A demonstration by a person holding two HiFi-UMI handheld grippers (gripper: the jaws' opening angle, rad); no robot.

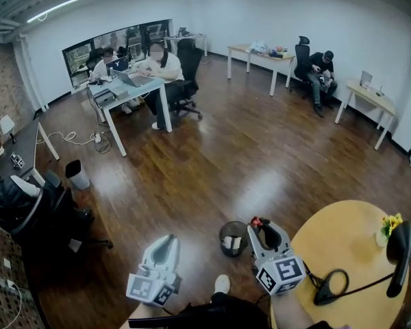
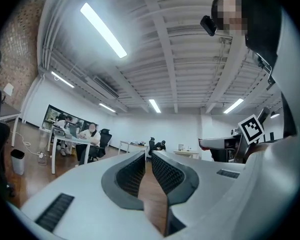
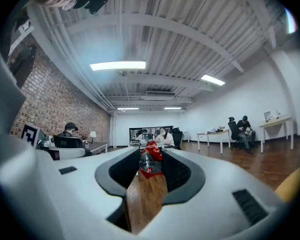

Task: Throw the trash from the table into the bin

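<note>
In the head view my right gripper (image 1: 258, 224) is shut on a crumpled red wrapper (image 1: 255, 222), held just above and to the right of the small dark bin (image 1: 222, 233) on the floor. The right gripper view shows the red wrapper (image 3: 151, 160) pinched between the tips of the right gripper (image 3: 151, 156), pointing level across the room. My left gripper (image 1: 167, 244) hangs to the left of the bin, over the wooden floor. In the left gripper view the left gripper (image 2: 147, 159) has its jaws together with nothing between them.
A round yellow table (image 1: 342, 249) stands at the right with a small vase of yellow flowers (image 1: 387, 227) and a black stand with a cable (image 1: 399, 251). A shoe (image 1: 221, 284) shows below the bin. Desks, chairs and seated people fill the far room; another bin (image 1: 76, 174) stands left.
</note>
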